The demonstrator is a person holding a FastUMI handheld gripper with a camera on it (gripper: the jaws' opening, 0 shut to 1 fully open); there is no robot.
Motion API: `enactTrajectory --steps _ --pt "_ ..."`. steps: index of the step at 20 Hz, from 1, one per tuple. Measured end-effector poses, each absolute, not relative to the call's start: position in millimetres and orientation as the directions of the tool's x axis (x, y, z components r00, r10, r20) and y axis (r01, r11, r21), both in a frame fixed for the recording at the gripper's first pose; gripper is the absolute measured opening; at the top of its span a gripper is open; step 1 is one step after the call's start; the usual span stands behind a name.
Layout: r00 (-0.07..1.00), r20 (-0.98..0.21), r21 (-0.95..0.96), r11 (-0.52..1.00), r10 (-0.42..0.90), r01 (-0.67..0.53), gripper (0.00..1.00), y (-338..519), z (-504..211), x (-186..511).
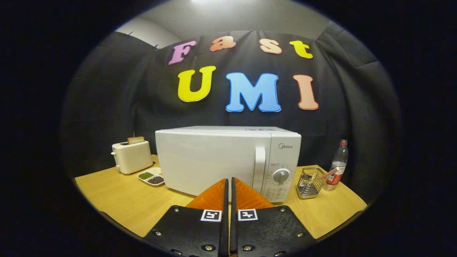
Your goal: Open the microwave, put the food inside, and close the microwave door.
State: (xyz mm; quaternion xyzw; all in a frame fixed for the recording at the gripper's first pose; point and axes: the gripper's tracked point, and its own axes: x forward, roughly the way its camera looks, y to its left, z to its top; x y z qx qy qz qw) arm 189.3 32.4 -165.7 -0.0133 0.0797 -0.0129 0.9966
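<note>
Just ahead of the tongs [228, 185], pressed together on nothing, stands the closed microwave [214, 160] on the table [117, 196].

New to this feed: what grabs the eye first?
The boxy white microwave with its door closed, mid-table just beyond the gripper, whose fingers are closed together on nothing. To its left stand a cream toaster with a bread slice in its slot and a white divided dish of food. To its right stand a wire mesh holder and a clear plastic bottle.
</note>
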Motion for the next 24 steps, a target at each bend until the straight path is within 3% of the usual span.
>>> enactTrajectory --steps 5,10,16,21,22,23,24 --pt "0.993 -0.097 0.022 0.998 0.061 -0.059 0.02 47 -119 99" --pt "0.997 -0.046 -0.037 0.997 0.068 -0.070 0.02 36 -93 31" --pt "0.991 -0.079 -0.013 0.994 0.107 -0.108 0.02 36 -107 3" --pt "0.993 -0.109 0.008 0.999 0.048 -0.048 0.02 26 -115 3" --pt "0.992 -0.113 0.026 0.999 0.050 -0.047 0.05 27 -114 2" --pt "0.992 -0.114 0.048 0.998 0.052 -0.047 0.35 28 -112 0" --pt "0.993 -0.106 0.066 0.997 0.045 -0.038 0.51 26 -108 -1"
